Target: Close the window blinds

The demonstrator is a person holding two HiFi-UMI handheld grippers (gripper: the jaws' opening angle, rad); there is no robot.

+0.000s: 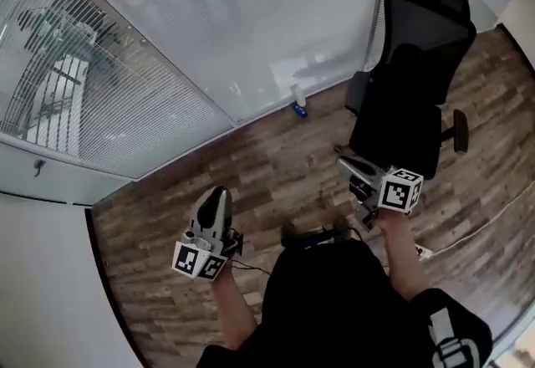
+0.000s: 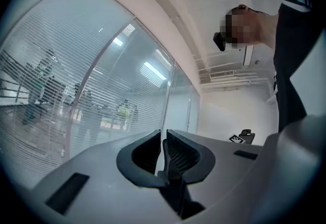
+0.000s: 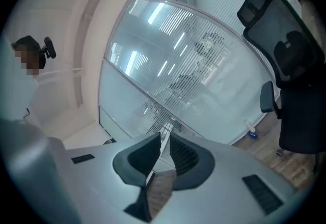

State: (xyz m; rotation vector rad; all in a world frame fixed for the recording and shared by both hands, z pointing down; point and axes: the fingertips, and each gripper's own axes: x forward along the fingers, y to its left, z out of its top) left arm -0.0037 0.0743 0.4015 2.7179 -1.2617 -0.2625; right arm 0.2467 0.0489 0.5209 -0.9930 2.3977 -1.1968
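The left gripper's (image 2: pixel 163 139) jaws stand a thin slit apart with nothing between them. The right gripper's (image 3: pixel 165 141) jaws are also slightly apart and empty. Both grippers are held in the air over the wood floor (image 1: pixel 276 174), well apart from each other and pointing toward the glass wall. The blinds (image 1: pixel 125 99) hang along that wall, clear of both grippers; the left panel's slats let shapes show through. A black chair (image 1: pixel 410 82) stands just beyond the right gripper.
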